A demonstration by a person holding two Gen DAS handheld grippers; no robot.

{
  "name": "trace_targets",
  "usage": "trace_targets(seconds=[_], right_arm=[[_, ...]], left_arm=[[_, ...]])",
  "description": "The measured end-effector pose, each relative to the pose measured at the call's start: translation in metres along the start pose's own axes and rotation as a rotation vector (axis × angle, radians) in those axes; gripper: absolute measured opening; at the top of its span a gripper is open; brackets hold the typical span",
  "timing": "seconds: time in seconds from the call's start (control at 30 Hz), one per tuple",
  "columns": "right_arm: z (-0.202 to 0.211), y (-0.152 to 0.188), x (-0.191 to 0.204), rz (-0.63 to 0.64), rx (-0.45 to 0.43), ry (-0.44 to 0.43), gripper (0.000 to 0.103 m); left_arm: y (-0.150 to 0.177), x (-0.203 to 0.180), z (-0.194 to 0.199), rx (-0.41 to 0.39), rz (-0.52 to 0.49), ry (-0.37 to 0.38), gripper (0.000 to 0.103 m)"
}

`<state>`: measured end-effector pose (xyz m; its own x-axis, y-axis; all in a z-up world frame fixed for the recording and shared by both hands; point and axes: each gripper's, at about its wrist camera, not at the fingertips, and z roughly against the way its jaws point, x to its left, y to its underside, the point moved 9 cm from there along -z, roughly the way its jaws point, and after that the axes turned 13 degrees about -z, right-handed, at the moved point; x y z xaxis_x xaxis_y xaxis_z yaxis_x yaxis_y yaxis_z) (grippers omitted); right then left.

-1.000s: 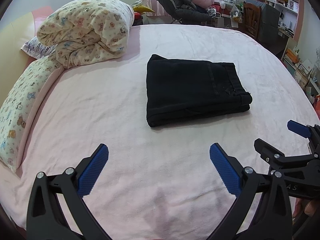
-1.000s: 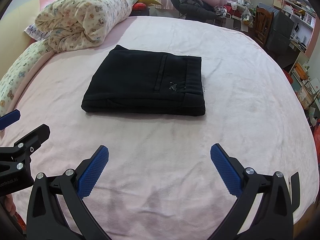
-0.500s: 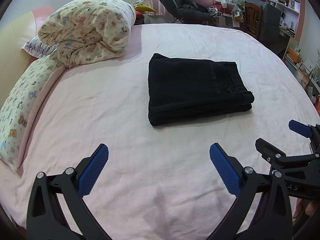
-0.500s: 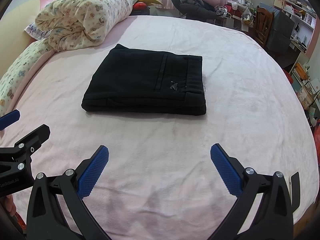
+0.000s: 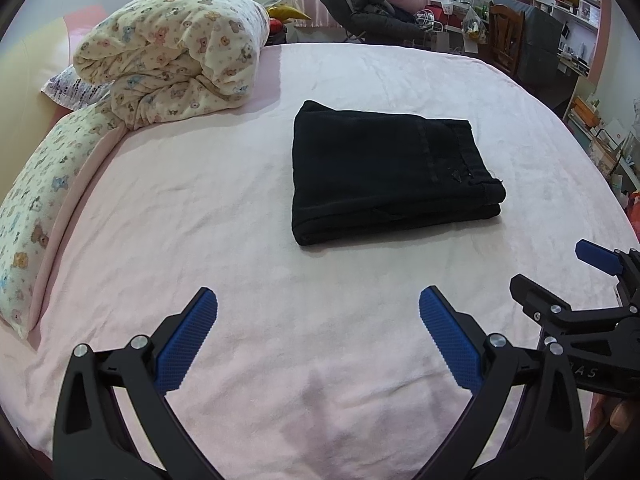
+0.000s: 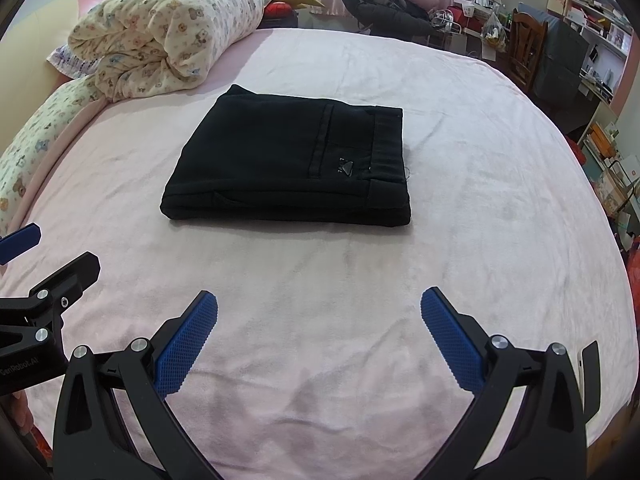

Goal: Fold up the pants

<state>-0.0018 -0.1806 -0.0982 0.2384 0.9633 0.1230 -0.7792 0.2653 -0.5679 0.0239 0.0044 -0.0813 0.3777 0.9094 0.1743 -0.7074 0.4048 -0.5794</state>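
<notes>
Black pants (image 5: 390, 172) sitting in a neat stacked rectangle on the pink bed (image 5: 240, 208), waistband end toward the right of the frame, layered edges facing the cameras. Pretty much unchanged over the last second: same bundle, same spot, only a tiny drift in the left wrist view as that camera shifted a touch. No cloth lifted, no corner flipped. Looks like the folding itself is done (or as good as), with both tools simply held back from it.

In the left wrist view, pants in the upper centre-right, left gripper (image 5: 318, 330) at the bottom with fingers (image 5: 186, 346) spread wide, pinching nothing, a good stretch of bare blanket between them and the nearest fold edge. Right gripper (image 5: 600, 280) poking in at the lower right edge there, also clear of the cloth.

From the right wrist view, pants (image 6: 294, 164) just above centre, right gripper (image 6: 319, 332) at the bottom, fingers (image 6: 452, 344) likewise splayed and empty, well apart from the bundle. Left gripper (image 6: 24, 252) visible at the left edge.

Beyond that, rolled teddy-print duvet (image 5: 172, 50) in the upper left, well clear of the pants, and room clutter along the top. Probably nothing left but maybe a final pat or tidy.
</notes>
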Motion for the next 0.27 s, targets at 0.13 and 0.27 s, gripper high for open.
trace_targets(seconds=[0.13,0.27], right_arm=[[-0.0003,0.0007,-0.0009,-0.002,0.002,0.001,0.102],[-0.0002,0.0007,-0.0009,-0.003,0.001,0.002,0.102]], left_arm=[[0.0015,-0.0006,-0.0026,0.014,0.009,0.012,0.101],[0.0032,-0.001,-0.0033,0.025,0.014,0.012,0.101]])
